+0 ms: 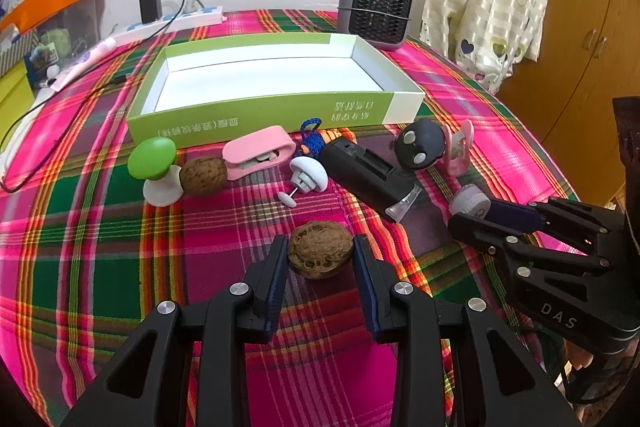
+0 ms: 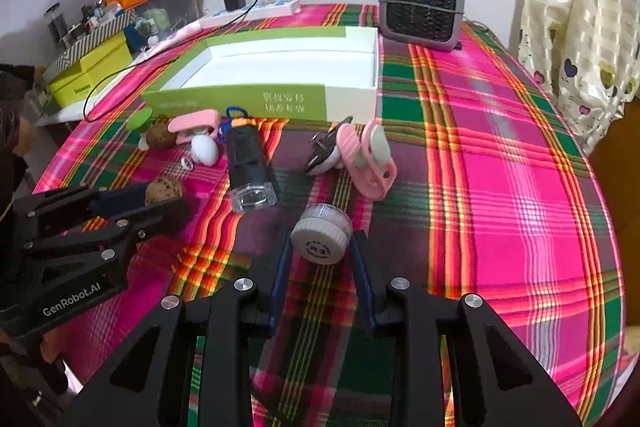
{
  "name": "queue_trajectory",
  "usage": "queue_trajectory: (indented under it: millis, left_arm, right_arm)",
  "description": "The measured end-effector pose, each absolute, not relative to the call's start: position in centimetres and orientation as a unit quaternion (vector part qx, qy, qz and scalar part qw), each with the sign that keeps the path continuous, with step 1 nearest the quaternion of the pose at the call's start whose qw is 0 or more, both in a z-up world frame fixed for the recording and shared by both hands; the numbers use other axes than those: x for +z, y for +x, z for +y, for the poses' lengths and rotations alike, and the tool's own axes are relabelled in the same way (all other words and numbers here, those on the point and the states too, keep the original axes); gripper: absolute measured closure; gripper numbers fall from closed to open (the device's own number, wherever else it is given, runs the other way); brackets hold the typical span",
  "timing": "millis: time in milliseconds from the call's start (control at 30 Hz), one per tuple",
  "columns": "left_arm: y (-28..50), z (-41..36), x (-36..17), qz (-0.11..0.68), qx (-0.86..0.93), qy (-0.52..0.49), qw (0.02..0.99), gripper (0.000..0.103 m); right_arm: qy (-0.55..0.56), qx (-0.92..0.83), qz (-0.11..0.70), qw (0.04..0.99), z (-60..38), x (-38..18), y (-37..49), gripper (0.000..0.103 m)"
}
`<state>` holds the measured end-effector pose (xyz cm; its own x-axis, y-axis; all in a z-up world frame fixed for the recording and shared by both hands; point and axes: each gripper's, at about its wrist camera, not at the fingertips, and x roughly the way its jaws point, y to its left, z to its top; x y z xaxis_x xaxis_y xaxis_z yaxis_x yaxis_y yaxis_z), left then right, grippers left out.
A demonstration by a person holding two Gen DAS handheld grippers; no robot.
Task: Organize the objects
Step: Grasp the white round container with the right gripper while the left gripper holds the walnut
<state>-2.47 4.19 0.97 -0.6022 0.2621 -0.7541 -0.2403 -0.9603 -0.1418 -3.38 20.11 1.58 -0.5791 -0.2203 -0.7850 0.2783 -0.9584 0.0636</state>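
Note:
A brown walnut (image 1: 320, 255) rests on the plaid cloth, and the blue pads of my left gripper (image 1: 320, 243) press on both of its sides. The right wrist view shows that same gripper (image 2: 160, 197) and walnut (image 2: 163, 189) from the side. My right gripper (image 2: 320, 239) is shut on a small round white jar (image 2: 322, 239) that lies tilted on the cloth. From the left wrist view, the right gripper (image 1: 464, 211) and jar (image 1: 471, 202) sit at the right. An open green-and-white box (image 1: 256, 115) stands behind, its inside bare.
In front of the box lie a green mushroom-shaped piece (image 1: 154, 157), a second walnut (image 1: 202, 175), a pink clip (image 1: 258, 155), a white knob (image 1: 308, 174), a black handheld scope (image 1: 366, 179), a black round toy (image 1: 420, 143) and a pink clip fan (image 2: 370, 157). A grey heater (image 1: 376, 9) and power strip (image 1: 180, 21) stand at the back.

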Motion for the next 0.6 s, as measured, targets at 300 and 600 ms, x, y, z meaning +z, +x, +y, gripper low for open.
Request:
queue_trajectory:
  millis: [300,600]
  left_arm:
    - [-2.47,4.20,1.02,-0.014,0.895,-0.424,0.141,0.072]
    - [-2.54,4.25,1.05,-0.015,0.895,-0.424,0.141,0.072]
  right_arm:
    - [0.427,-0.891,0.033,0.147,19.89,1.52,-3.43,0.072]
    - [0.422,-0.894,0.044,0.143,19.76,1.31,-3.78,0.058]
